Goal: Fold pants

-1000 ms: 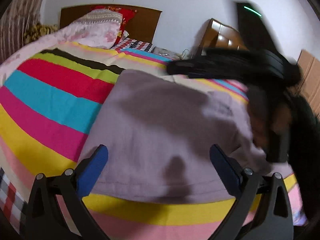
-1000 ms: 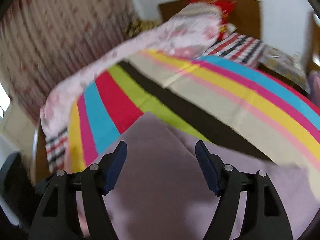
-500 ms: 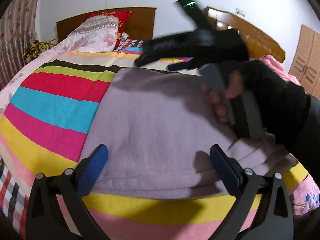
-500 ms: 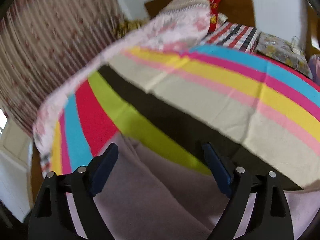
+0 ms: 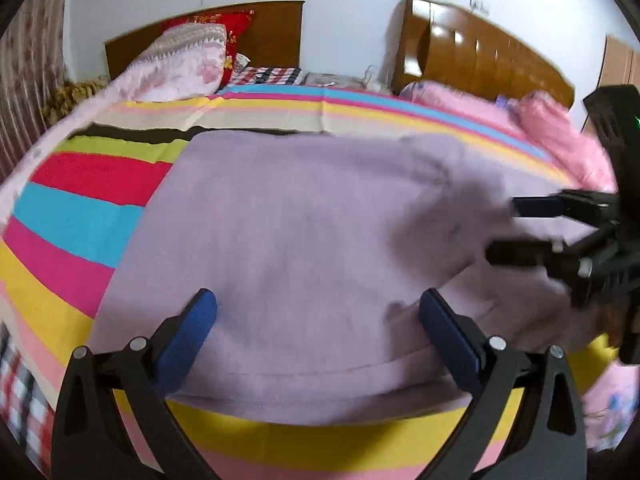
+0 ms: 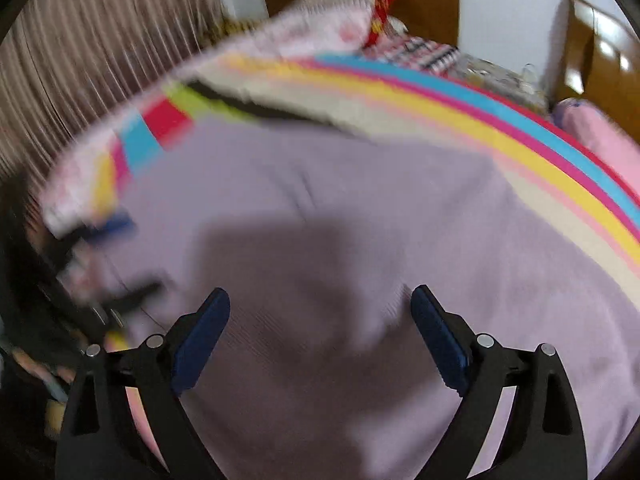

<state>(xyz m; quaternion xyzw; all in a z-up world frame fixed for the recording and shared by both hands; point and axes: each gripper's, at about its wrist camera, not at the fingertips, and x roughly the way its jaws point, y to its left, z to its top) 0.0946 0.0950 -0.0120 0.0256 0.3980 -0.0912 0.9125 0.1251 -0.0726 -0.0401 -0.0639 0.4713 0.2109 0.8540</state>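
One curtain (image 6: 100, 60), right wrist view only.

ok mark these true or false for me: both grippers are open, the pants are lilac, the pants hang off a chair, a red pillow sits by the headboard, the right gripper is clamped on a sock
1. Both grippers are open. True: the left gripper and the right gripper have their fingers spread wide, with nothing pinched.
2. The pants are lilac. True.
3. The pants hang off a chair. False: they lie flat on the striped bedspread.
4. A red pillow sits by the headboard. True.
5. The right gripper is clamped on a sock. False: its fingers hold nothing, only the pants lie beneath them.
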